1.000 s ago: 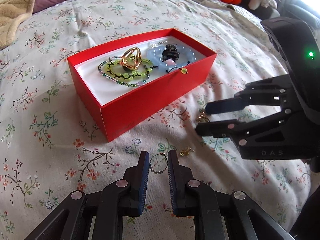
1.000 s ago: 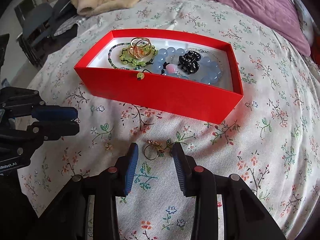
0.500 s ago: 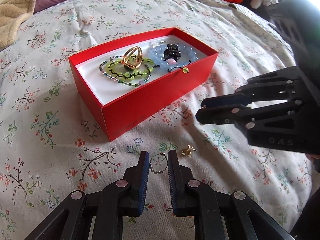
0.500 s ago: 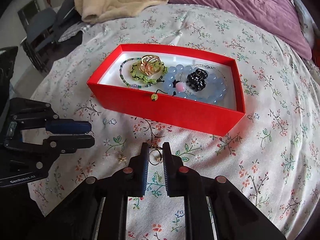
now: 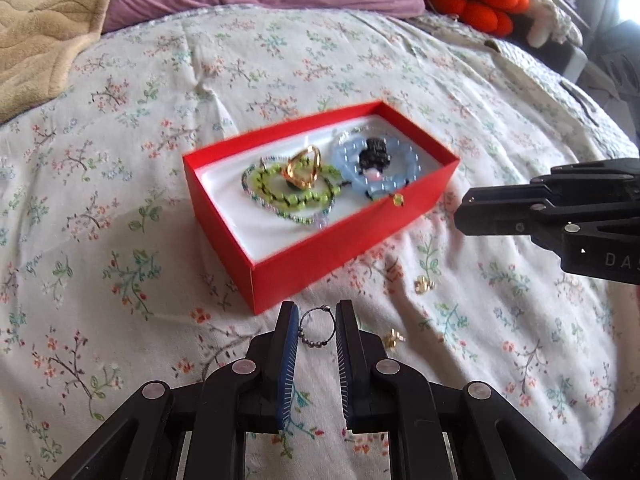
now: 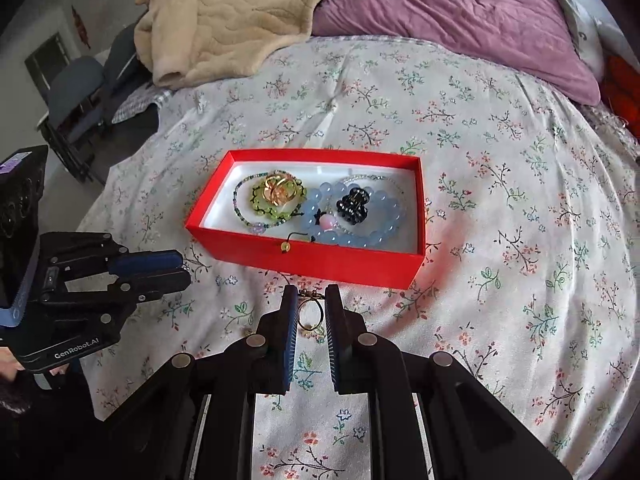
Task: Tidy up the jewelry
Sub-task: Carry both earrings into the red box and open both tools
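Both rings pinched, box next.
My right gripper (image 6: 308,312) clenches the gold ring (image 6: 310,314), my left gripper (image 5: 317,326) the beaded ring (image 5: 318,328), both just short of the red box (image 6: 320,258); I'd carry them over its near wall and release.

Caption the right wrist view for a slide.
Right gripper holds a gold ring above the floral bedspread, just short of the red jewelry box.

- We've got the red box (image 6: 320,260) open on the bed, holding a green beaded bracelet (image 6: 276,208), gold ring (image 6: 280,192), blue bead bracelet (image 6: 360,232), black claw clip (image 6: 352,206).
- Thin gold ring (image 6: 310,312) upright between fingers; beaded wire ring (image 5: 318,328) likewise; two gold earrings (image 5: 424,284) loose.
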